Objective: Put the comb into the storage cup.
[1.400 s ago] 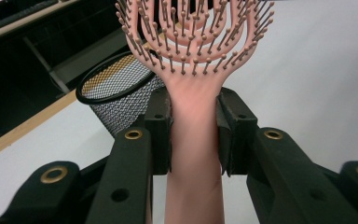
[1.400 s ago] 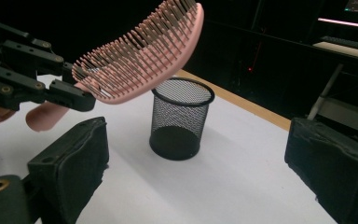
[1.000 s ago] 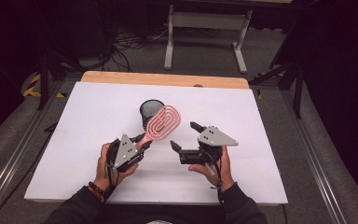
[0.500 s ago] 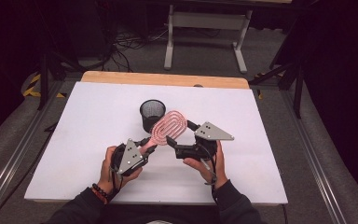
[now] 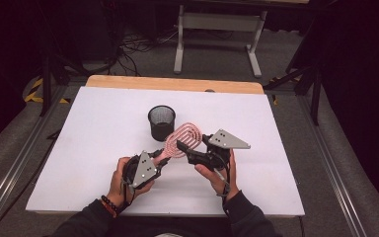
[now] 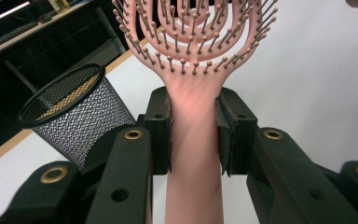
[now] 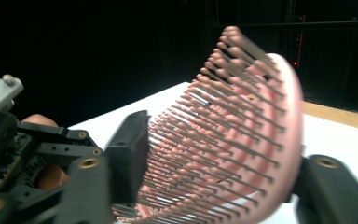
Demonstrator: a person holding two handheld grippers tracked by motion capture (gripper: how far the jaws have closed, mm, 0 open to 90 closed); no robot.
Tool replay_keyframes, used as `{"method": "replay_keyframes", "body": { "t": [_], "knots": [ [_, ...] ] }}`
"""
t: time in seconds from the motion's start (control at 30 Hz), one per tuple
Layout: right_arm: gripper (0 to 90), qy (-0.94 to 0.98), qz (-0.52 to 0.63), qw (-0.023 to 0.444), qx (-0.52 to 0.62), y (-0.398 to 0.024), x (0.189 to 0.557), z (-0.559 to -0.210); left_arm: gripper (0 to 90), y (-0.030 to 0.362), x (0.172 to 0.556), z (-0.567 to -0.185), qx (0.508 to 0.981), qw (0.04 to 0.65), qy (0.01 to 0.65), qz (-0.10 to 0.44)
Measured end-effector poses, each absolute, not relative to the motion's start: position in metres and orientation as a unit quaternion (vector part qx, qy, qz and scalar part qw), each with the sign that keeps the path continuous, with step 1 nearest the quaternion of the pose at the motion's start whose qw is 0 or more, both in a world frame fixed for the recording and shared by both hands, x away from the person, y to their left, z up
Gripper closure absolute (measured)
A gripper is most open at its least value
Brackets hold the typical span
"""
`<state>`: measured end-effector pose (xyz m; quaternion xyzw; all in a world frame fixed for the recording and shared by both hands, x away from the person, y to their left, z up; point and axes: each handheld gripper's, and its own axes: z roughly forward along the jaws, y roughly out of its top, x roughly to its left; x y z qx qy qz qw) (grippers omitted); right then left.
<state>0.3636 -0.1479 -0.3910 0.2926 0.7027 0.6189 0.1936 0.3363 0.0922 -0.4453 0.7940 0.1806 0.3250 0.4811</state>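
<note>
Both forearms enter from the bottom edge; left gripper (image 5: 162,160) clamped on the brush handle (image 6: 193,154); right gripper (image 5: 190,148) jaws just closing around the brush head (image 7: 242,135), wrist angled inward.

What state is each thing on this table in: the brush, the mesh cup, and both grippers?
Pink brush: held off the table, handle clamped, bristled head between the other gripper's jaws.
Mesh cup: upright, untouched.
Left gripper: shut on the brush handle.
Right gripper: jaws just closing around the brush head.
</note>
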Motion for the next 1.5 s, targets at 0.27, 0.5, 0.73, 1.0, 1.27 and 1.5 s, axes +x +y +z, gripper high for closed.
{"method": "replay_keyframes", "body": {
  "t": [0.27,0.5,0.73,1.0,1.27,1.5],
  "knots": [
    [58.7,0.703,0.633,0.171,0.277,-0.146,0.359,-0.392,69.6,0.088,0.339,-0.453,0.804,0.465,0.183,0.322],
    [62.8,0.708,0.636,0.170,0.257,-0.141,0.352,-0.392,69.6,0.086,0.340,-0.456,0.809,0.459,0.178,0.319],
    [63.1,0.709,0.636,0.178,0.247,-0.141,0.348,-0.391,69.3,0.086,0.341,-0.456,0.808,0.463,0.177,0.318],
    [63.2,0.709,0.638,0.182,0.241,-0.141,0.347,-0.390,62.1,0.086,0.342,-0.457,0.811,0.462,0.179,0.312],
    [63.5,0.706,0.640,0.190,0.236,-0.145,0.346,-0.387,47.2,0.085,0.343,-0.460,0.820,0.447,0.168,0.317],
    [63.5,0.702,0.642,0.201,0.235,-0.151,0.345,-0.384,31.3,0.087,0.346,-0.462,0.820,0.450,0.178,0.306]
  ]
}}
